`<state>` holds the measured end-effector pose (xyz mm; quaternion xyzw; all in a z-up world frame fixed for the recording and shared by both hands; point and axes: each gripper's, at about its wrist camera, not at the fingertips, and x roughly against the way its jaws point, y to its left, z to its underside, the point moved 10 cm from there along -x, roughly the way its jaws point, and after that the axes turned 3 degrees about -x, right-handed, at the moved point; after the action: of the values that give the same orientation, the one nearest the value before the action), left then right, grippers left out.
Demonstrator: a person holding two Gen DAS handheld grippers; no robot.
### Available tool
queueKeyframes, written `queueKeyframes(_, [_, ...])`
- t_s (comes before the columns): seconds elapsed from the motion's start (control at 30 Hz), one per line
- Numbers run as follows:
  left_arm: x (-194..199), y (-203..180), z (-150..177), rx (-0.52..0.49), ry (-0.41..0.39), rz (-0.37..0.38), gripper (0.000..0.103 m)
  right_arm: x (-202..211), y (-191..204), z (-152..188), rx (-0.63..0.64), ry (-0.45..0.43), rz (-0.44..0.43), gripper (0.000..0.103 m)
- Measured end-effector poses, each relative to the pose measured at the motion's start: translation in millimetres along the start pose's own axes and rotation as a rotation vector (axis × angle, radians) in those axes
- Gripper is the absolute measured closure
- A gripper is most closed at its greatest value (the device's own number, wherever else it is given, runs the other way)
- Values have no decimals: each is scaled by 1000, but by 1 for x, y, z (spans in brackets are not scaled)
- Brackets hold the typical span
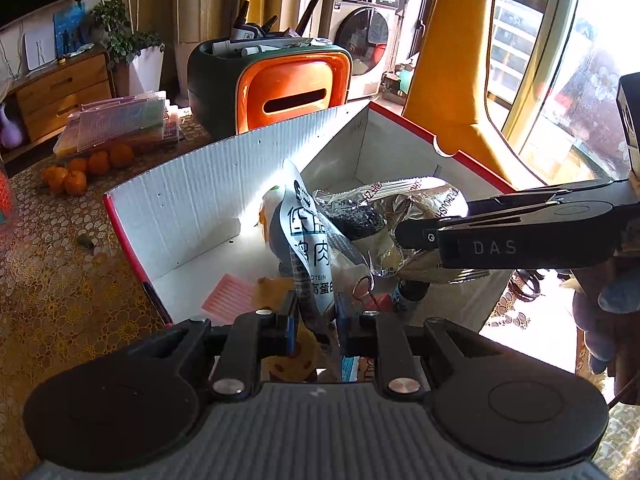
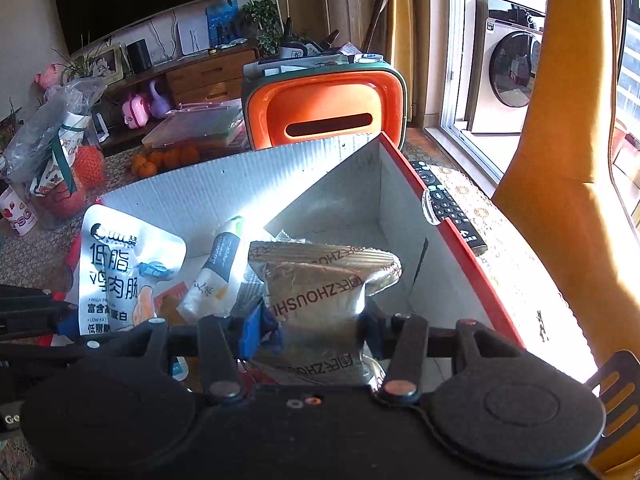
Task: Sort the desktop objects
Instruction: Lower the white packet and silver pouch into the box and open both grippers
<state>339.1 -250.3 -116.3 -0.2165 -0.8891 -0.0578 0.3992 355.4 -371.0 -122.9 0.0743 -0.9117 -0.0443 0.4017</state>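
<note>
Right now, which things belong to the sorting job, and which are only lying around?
Part of the job:
- white snack pouch, held by left hand-held gripper
- silver snack packet, held by right hand-held gripper
- cardboard box

Lying about:
- oranges
- remote control
- orange organizer

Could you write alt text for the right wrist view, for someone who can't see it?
The right claw grips a silver snack packet above an open white box with red edges. To its left, a white pouch is held upright over the box; behind stand an orange container, oranges and a remote control.
</note>
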Motion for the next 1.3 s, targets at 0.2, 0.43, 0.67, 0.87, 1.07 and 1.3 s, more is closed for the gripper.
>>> queueKeyframes(0.2, [-6,-5,4,-28,32,-2,85,0,-2,-1,2,8,1,50])
queueKeyframes(0.43, [-2,-8,6,-41,43,0,83,7,-1,-2,14,-7,9,44])
queueKeyframes(0.67, [18,-6,6,-29,2,-28,35,19,2,-4,17,-25,8,39])
queueKeyframes(0.87, [39,-4,4,-23,-23,-46,35,36,12,-3,41,-45,-11,35])
queueKeyframes(1.07, [57,1,7,0,-41,-60,35,56,24,-1,62,-72,-40,30])
queueKeyframes(1.3, [80,10,10,29,-85,-85,35,75,38,9,77,-96,-70,24])
